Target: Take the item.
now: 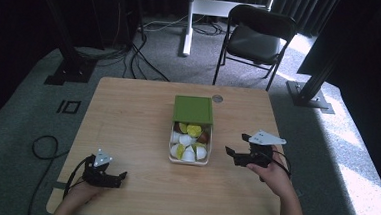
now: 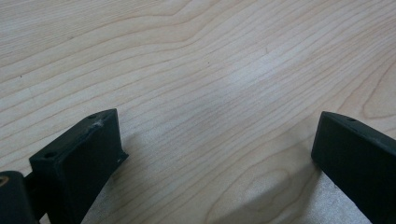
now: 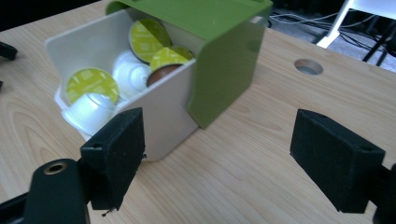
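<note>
The right gripper hangs just right of the white box at the middle of the surface, jaws spread wide with nothing between them. The box lies straight to its left, long axis running near to far, its green lid slid back over the far end. Inside sit coffee capsules, white ones and yellow-green-topped ones, piled loosely. This hand is clearly the nearer one. The left gripper sits down at the near left corner, well apart, jaws wide over bare wood.
</note>
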Demonstrator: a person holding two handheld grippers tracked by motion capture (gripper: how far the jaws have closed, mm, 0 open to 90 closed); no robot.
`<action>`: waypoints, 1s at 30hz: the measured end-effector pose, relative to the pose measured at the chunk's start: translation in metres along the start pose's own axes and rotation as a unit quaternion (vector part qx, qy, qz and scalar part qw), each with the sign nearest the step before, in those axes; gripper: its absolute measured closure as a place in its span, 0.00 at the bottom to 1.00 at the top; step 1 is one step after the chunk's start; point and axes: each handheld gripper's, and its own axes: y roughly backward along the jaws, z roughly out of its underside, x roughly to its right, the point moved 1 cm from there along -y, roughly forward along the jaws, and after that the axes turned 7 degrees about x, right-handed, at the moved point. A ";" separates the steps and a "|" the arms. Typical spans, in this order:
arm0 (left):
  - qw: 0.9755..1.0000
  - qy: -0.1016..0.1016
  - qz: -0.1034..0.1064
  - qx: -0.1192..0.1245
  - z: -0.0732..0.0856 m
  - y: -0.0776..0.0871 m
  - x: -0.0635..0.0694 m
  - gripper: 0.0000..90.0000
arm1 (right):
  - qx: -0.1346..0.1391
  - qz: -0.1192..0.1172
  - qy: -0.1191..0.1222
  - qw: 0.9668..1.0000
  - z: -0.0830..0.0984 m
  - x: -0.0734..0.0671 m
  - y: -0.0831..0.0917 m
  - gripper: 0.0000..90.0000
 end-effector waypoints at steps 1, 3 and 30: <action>1.000 0.000 0.000 0.000 0.000 0.000 0.000 0.03 | 0.001 -0.003 0.003 1.000 -0.002 -0.002 -0.001 0.20; 1.000 0.001 0.000 0.000 0.000 0.000 0.000 0.03 | 0.004 -0.008 0.007 1.000 -0.006 -0.005 -0.003 0.20; 1.000 0.001 0.000 0.000 0.000 0.000 0.000 0.03 | 0.002 -0.090 0.083 0.992 -0.037 -0.058 -0.040 0.21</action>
